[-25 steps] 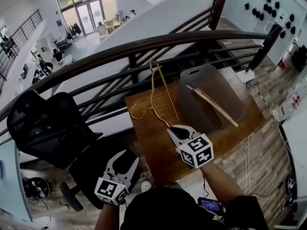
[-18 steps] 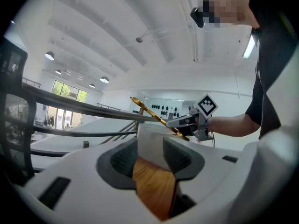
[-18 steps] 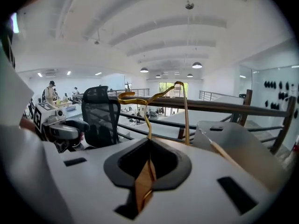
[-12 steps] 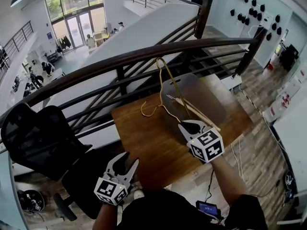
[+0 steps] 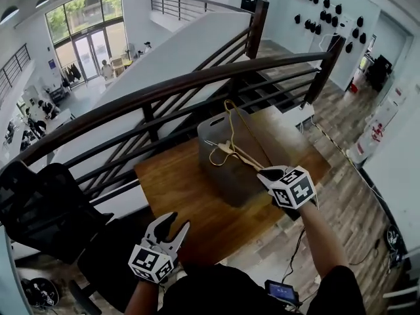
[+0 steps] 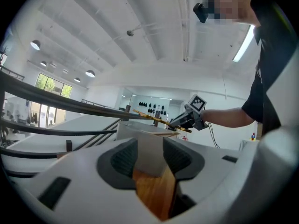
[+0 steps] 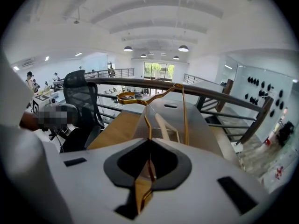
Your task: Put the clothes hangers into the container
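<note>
Shifted above the container [image 5: 220, 172] rim: gold hanger [image 7: 127, 97] (right tongs [image 5: 261, 171] pinching it).

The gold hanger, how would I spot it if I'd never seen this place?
Find the wooden table beside the dark railing, then the grey container standing on it. Over the container, the right gripper pinches the gold hanger. It is thin shiny wire, while the other hanger, lying inside the container, is pale wood.

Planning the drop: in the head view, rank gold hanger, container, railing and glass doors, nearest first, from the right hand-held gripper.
1. Gold hanger, in the right hand-held gripper.
2. Container, just ahead.
3. Railing, beyond the table.
4. Glass doors, far upper left.
</note>
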`<action>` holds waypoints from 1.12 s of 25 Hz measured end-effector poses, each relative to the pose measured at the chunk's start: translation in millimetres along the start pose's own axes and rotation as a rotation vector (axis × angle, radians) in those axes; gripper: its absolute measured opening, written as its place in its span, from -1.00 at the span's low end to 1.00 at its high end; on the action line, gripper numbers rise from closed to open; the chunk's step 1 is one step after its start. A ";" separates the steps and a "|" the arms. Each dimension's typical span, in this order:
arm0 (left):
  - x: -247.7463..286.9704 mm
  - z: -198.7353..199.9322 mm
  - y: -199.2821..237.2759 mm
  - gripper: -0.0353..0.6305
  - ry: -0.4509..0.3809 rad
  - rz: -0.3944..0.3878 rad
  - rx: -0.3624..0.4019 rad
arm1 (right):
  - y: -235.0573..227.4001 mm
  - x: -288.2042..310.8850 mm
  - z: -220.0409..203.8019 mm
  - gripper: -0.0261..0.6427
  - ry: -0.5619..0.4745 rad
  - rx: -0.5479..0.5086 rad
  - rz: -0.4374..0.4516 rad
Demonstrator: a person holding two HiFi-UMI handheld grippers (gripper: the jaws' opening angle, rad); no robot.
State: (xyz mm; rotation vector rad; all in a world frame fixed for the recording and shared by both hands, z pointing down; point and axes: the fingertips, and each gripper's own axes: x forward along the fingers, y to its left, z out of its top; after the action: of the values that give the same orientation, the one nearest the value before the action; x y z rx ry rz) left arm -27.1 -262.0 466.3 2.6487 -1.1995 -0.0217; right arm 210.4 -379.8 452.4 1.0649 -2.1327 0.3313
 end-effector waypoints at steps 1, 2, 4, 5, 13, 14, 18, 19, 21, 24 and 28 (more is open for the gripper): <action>3.1 0.7 -1.5 -0.37 0.000 -0.004 0.001 | -5.1 -0.1 -5.1 -0.89 0.022 0.011 0.002; 5.8 2.4 -2.6 -0.37 -0.004 -0.005 0.001 | -9.8 -0.1 -9.2 -0.89 0.040 0.021 0.006; 11.1 6.1 -4.7 -0.37 -0.018 -0.006 -0.001 | -19.8 0.5 -15.8 -0.89 0.068 0.036 0.017; 13.8 6.8 -5.5 -0.37 -0.021 -0.005 -0.002 | -25.0 1.3 -19.2 -0.89 0.082 0.043 0.021; 25.2 2.5 -2.0 -0.37 -0.012 0.031 -0.017 | -41.6 21.7 -30.9 -0.87 0.220 0.042 0.072; 26.0 2.5 -1.3 -0.37 -0.013 0.038 -0.019 | -43.3 24.7 -29.8 -0.87 0.228 0.047 0.080; 24.8 2.9 2.2 -0.37 -0.018 0.068 -0.026 | -52.4 36.1 -24.9 -0.83 0.255 0.062 0.093; 23.4 3.1 3.5 -0.37 -0.019 0.075 -0.028 | -54.7 39.0 -23.9 -0.84 0.261 0.062 0.091; 20.3 3.2 6.7 -0.37 -0.015 0.093 -0.030 | -58.4 45.1 -22.3 -0.84 0.271 0.058 0.086; 17.4 3.1 11.3 -0.37 -0.016 0.117 -0.031 | -62.4 54.6 -18.9 -0.83 0.274 0.068 0.089; 13.3 2.6 17.1 -0.37 -0.016 0.136 -0.032 | -64.1 68.4 -14.3 -0.82 0.278 0.076 0.087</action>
State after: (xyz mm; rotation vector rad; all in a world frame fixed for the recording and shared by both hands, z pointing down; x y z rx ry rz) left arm -31.1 -283.3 468.7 2.5383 -1.3702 -0.0389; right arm 239.6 -453.1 505.1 0.9109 -1.9322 0.5718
